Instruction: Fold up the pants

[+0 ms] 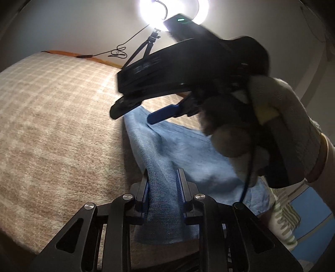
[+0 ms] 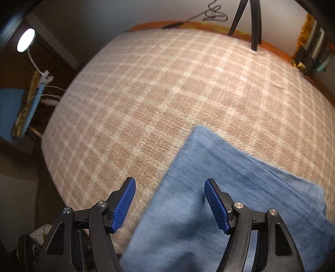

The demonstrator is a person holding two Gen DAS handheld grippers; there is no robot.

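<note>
Light blue pants lie on a beige checked blanket. My left gripper is shut on a thick fold of the pants, which hangs between its blue pads. The right gripper shows above the pants in the left wrist view, held by a gloved hand. In the right wrist view the right gripper is open and empty, hovering just above the left edge of the pants, which spread toward the lower right.
The blanket covers a bed with an orange edge at the far side. A black tripod with a ring light stands behind it. A lamp and clutter sit at the left.
</note>
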